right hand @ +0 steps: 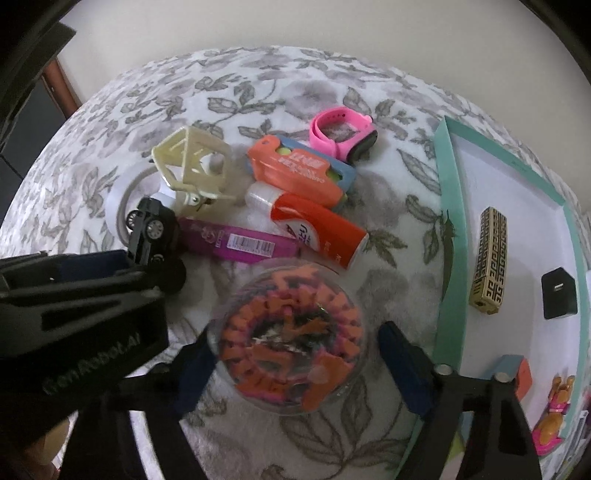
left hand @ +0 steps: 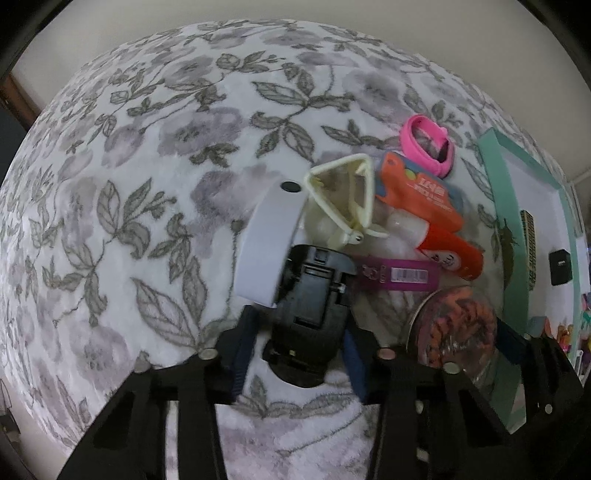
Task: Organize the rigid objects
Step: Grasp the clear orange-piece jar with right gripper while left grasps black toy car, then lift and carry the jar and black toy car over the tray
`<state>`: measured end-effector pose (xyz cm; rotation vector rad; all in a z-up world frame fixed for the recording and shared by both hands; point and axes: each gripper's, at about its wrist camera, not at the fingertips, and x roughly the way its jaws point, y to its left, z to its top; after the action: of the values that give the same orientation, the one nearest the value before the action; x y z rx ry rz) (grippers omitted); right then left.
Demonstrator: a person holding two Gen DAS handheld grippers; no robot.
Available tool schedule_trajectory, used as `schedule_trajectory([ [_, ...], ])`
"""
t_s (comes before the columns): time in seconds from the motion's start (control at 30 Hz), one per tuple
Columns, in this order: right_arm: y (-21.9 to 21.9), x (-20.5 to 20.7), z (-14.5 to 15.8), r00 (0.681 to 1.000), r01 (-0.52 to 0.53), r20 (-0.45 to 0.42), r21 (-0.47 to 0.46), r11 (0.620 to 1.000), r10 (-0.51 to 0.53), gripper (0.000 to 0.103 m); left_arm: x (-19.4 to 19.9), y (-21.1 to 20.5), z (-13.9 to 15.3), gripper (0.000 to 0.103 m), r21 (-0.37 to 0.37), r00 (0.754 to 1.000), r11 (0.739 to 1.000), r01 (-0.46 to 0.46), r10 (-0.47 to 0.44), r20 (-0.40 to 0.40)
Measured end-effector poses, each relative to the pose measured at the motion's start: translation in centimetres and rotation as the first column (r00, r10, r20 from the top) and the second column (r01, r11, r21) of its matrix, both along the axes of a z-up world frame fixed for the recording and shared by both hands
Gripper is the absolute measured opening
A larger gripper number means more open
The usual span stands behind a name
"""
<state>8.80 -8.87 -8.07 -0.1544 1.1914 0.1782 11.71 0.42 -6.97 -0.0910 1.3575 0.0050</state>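
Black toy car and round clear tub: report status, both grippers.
Left gripper astride black toy car. Right gripper open around round clear tub. Roll of tape against the car. Teal tray alongside.

This looks like a room in a home. A soft, plush cloth (right hand: 295, 85) printed with grey flowers and leaves covers the surface, more like a bedspread or blanket than a workbench. Scattered on it are everyday household bits: a pink wristwatch (right hand: 341, 133), a small black toy car (right hand: 153, 229), a cream hair clip (right hand: 192, 162), a roll of white tape (left hand: 267, 240). A mint-rimmed tray (right hand: 448, 206) sits beside them. Behind runs a plain pale wall (right hand: 295, 26), with dark wooden furniture (right hand: 61, 86) at the edge.
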Motion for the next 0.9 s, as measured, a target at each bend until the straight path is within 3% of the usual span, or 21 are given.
schedule_trajectory([
  [0.17, 0.2, 0.1, 0.3, 1.000, -0.004, -0.009, 0.005, 1.000, 0.004, 0.074, -0.4, -0.9, 0.2, 0.036, -0.012, 1.000, 1.000, 0.029, -0.030, -0.007],
  [0.33, -0.8, 0.7, 0.9, 0.999, 0.019, -0.027, 0.039, 0.999, -0.018, 0.074, -0.6, -0.7, 0.7, 0.036, -0.117, 1.000, 0.993, 0.001, -0.003, -0.012],
  [0.53, -2.1, 1.1, 2.4, 0.999, 0.046, -0.017, 0.083, 0.995, -0.045, 0.074, -0.3, -1.0, 3.2, 0.036, -0.147, 0.999, 0.989, 0.011, -0.006, 0.031],
  [0.73, -4.4, 1.1, 6.0, 0.994, 0.099, 0.033, 0.147, 0.984, -0.105, 0.074, -0.6, -1.3, 8.2, 0.036, -0.144, 0.986, 0.988, 0.047, -0.022, 0.167],
  [0.9, -6.9, 0.7, 9.4, 0.983, 0.140, 0.095, 0.178, 0.974, -0.159, 0.074, -1.6, -1.1, 12.8, 0.036, -0.151, 0.956, 0.984, 0.091, -0.044, 0.290],
])
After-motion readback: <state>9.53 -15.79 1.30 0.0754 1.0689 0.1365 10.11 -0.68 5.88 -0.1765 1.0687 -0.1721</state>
